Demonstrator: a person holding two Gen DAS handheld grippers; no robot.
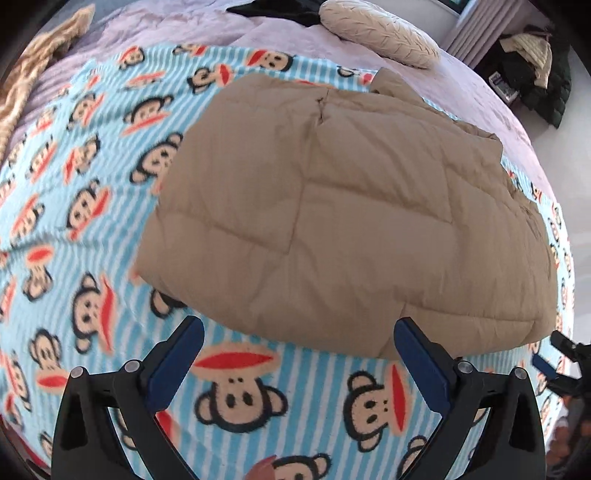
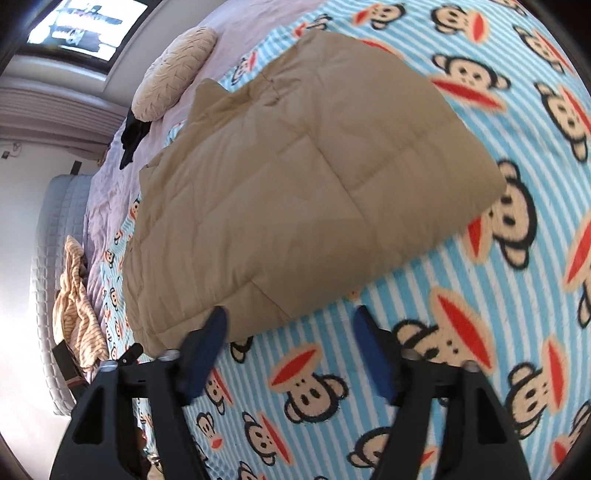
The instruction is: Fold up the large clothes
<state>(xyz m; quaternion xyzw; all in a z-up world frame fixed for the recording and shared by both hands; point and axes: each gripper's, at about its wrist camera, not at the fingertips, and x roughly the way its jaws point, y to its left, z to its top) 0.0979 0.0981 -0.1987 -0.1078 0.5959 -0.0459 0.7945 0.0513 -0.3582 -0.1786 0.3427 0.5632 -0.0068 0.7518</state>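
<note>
**Jacket folded on the blanket, both grippers free**

I see the tan quilted jacket (image 1: 347,206) lying folded on the monkey-print blanket (image 1: 74,206) — my left gripper (image 1: 299,332) and right gripper (image 2: 290,317) hover just beside its near edge, jaws spread, holding nothing.

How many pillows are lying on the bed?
1. The cream pillow lies on the lilac sheet, beyond the folded tan jacket. More may be hidden out of view.

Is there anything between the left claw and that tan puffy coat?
Nothing but a strip of the monkey blanket separates the open left gripper from the folded tan coat, seen in the left wrist view.
</note>
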